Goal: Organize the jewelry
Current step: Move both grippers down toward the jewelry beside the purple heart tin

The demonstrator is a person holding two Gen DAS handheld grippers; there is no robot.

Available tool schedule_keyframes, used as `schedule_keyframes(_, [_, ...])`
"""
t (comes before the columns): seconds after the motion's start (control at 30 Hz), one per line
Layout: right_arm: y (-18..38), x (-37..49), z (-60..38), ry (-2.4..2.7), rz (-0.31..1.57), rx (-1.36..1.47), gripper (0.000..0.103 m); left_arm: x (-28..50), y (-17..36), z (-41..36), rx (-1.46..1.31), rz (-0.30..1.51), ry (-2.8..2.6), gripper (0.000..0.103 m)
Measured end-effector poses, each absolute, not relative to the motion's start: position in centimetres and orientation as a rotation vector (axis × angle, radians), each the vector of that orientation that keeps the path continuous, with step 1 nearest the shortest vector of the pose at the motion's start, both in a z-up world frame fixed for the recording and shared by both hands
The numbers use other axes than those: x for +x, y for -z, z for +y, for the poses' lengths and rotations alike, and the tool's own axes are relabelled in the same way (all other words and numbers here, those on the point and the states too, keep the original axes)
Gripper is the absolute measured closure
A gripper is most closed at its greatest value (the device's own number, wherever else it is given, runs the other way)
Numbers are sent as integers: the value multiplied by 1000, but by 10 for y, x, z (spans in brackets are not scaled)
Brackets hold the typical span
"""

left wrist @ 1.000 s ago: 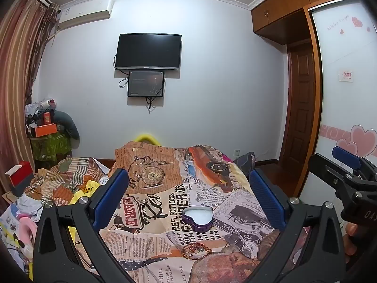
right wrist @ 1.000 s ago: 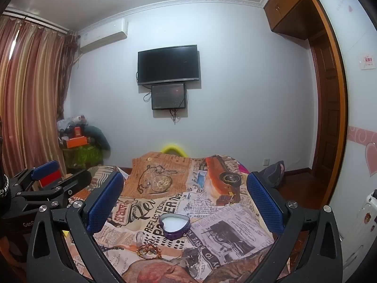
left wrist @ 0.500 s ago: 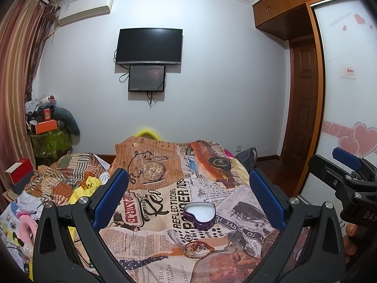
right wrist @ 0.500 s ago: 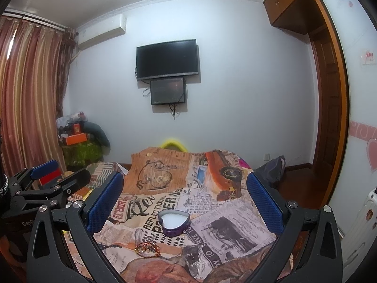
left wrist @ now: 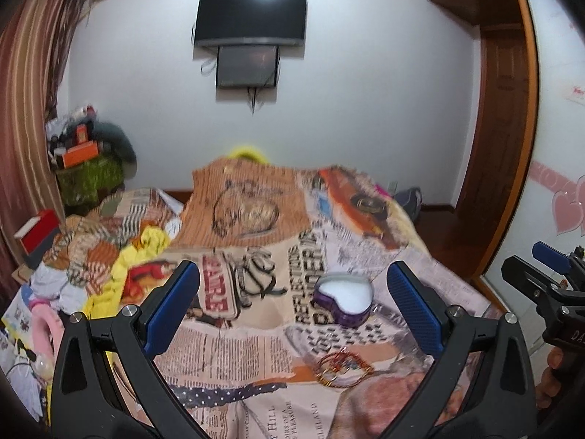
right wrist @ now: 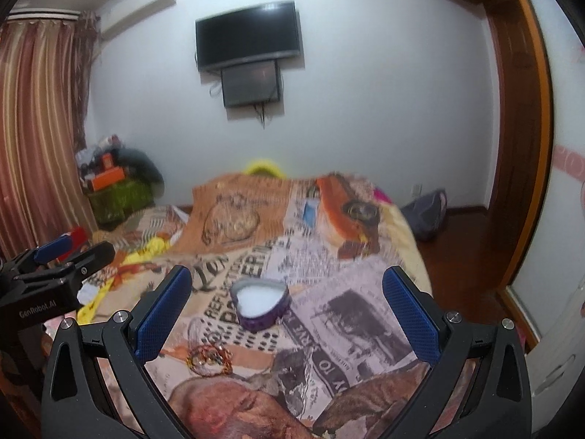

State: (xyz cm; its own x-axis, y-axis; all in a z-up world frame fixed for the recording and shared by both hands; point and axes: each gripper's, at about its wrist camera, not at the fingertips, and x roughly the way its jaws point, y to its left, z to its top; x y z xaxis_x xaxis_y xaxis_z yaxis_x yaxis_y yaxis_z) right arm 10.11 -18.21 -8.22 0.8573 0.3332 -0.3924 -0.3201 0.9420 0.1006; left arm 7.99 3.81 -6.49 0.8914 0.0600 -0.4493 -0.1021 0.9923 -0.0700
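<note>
A purple heart-shaped box point(left wrist: 344, 300) with a white inside lies open on the printed bedspread point(left wrist: 256, 329); it also shows in the right wrist view point(right wrist: 261, 305). A pile of gold and red bracelets point(left wrist: 342, 364) lies just in front of it, seen too in the right wrist view point(right wrist: 210, 359). My left gripper point(left wrist: 292, 311) is open and empty, above the bed, short of both. My right gripper point(right wrist: 287, 314) is open and empty, with the box between its fingers further off. Each gripper shows at the edge of the other's view.
A heap of clothes point(left wrist: 106, 256) lies on the bed's left side. A red box point(left wrist: 36, 234) and a cluttered green stand point(left wrist: 91, 175) are at the left wall. A dark bag point(right wrist: 426, 216) sits on the floor by the wooden door point(left wrist: 501, 117).
Both grippers have tilted down and moved closer to the bed, so the box and bracelets appear larger and nearer. Both stay open.
</note>
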Motion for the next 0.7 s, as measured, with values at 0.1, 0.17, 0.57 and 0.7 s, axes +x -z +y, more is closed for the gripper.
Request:
schedule_keyframes(0.1, [92, 113, -180, -357, 473, 27, 0, 95, 82, 42, -98, 533, -84, 0])
schedule_keyframes(0.17, [102, 123, -176, -370, 515, 17, 0, 105, 97, 45, -95, 584, -90, 0])
schedule_keyframes(0.57, [159, 160, -154, -478, 723, -25, 19, 145, 164, 50, -137, 842, -27, 23])
schedule_keyframes(0.7, [173, 163, -148, -509, 776, -44, 23, 151, 181, 45, -134, 913, -5, 33])
